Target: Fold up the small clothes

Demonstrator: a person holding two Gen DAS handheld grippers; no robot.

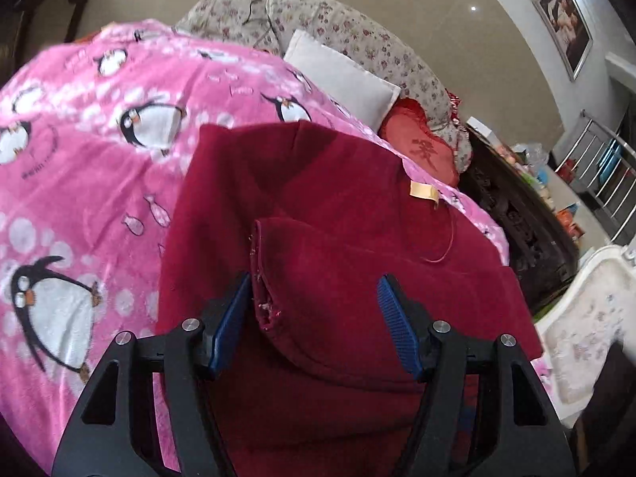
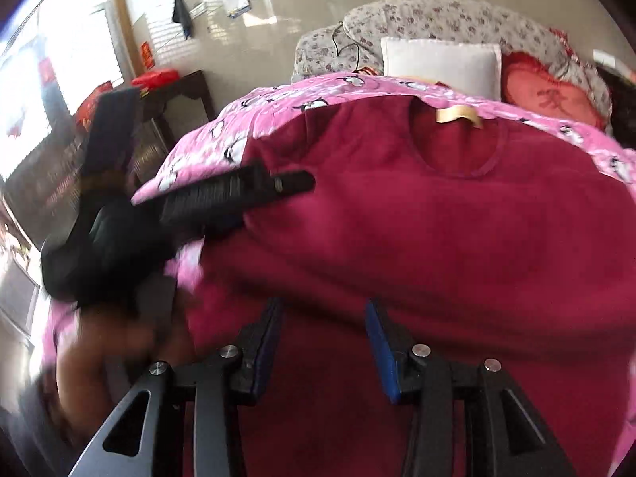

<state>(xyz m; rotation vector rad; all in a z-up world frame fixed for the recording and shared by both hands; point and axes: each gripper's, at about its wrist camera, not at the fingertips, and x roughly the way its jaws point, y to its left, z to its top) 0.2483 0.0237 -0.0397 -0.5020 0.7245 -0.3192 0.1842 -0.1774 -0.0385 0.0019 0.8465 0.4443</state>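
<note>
A dark red fleece top [image 1: 318,183] lies spread on the pink penguin blanket [image 1: 99,119], neck and tan label [image 1: 423,190] toward the pillows. One sleeve [image 1: 318,274] is folded over the body, its cuff edge by my left gripper's left pad. My left gripper [image 1: 314,310] is open just above that sleeve, holding nothing. In the right wrist view the top [image 2: 437,230] fills the frame. My right gripper [image 2: 324,338] is open over its lower part, empty. The left gripper [image 2: 222,194] shows there, blurred, at the top's left edge.
Floral pillows [image 1: 338,20], a white cushion [image 1: 342,75] and a red cushion [image 1: 421,147] lie at the bed head. A dark carved cabinet [image 1: 516,214] with clutter stands right of the bed. A dark side table [image 2: 175,95] stands left of the bed.
</note>
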